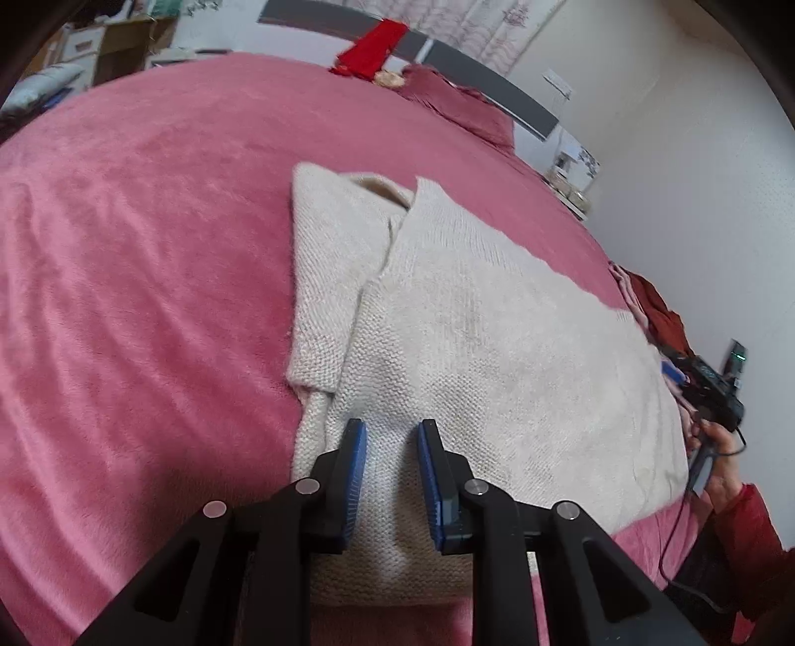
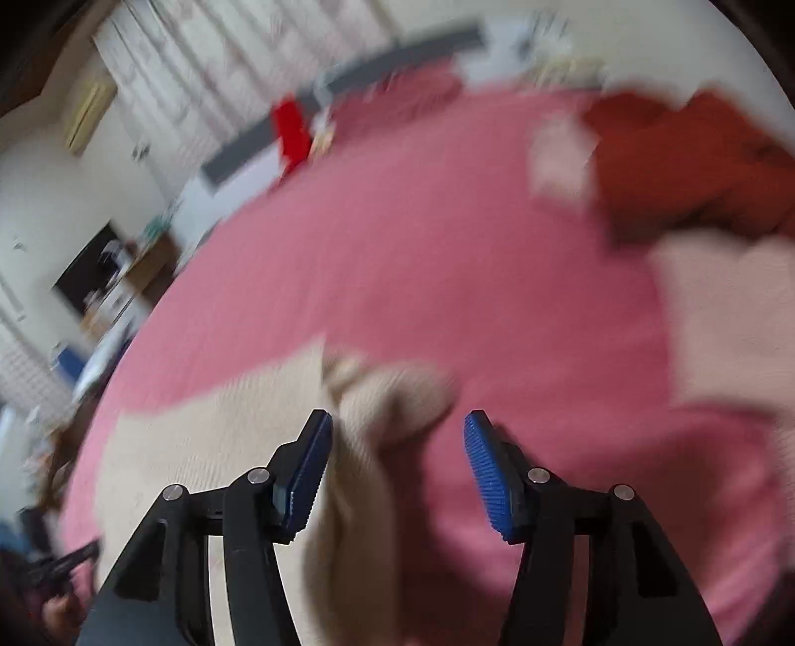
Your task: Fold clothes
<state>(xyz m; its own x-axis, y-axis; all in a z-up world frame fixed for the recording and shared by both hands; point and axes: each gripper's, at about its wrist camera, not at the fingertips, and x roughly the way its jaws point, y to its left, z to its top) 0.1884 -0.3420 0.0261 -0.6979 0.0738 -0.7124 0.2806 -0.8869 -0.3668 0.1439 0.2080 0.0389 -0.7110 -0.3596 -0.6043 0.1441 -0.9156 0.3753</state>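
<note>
A cream knit sweater (image 1: 472, 323) lies flat on the pink blanket (image 1: 149, 248), with one sleeve folded over its body. My left gripper (image 1: 391, 427) is open, its blue pads low over the sweater's near edge with flat knit showing between them. The right wrist view is motion-blurred. There my right gripper (image 2: 397, 422) is wide open, and a bunched part of the sweater (image 2: 392, 397) rises between its fingers, closer to the left pad (image 2: 310, 462). In the left wrist view the right gripper (image 1: 715, 392) shows at the bed's right edge, held by a hand in a red sleeve.
A heap of rust-red and pale pink clothes (image 2: 695, 164) lies on the bed by the wall (image 1: 695, 174). A dark pink pillow (image 1: 457, 104) and a red cloth (image 1: 377, 47) sit at the headboard. A small bedside stand (image 1: 571, 184) is beyond.
</note>
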